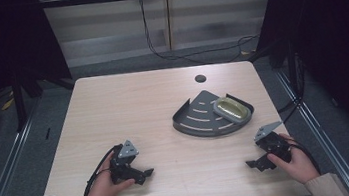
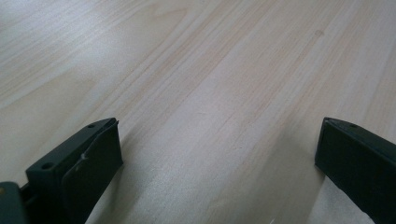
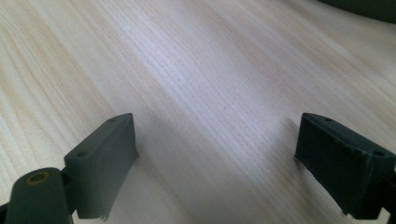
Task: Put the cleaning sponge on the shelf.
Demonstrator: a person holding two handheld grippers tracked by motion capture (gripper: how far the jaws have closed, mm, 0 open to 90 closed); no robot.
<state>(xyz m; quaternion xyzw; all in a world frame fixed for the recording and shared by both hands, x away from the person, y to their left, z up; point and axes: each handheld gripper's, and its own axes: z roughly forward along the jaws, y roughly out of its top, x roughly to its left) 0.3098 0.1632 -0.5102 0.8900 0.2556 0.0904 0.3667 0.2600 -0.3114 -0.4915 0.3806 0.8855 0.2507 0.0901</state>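
Both grippers rest low at the near edge of the worktop [image 1: 127,98], one in each hand: the left gripper [image 1: 144,174] near the near-left corner, the right gripper [image 1: 254,165] near the near-right corner. Each has its jaws spread wide over bare wood, pinching nothing. One grey fan-shaped corner rack [image 1: 200,117] sits right of centre, well apart from both grippers, with one yellowish soap-like bar in a grey dish [image 1: 231,108] lying on its right side. Judging by this, handling has not begun; reaching for the rack or dish remains.
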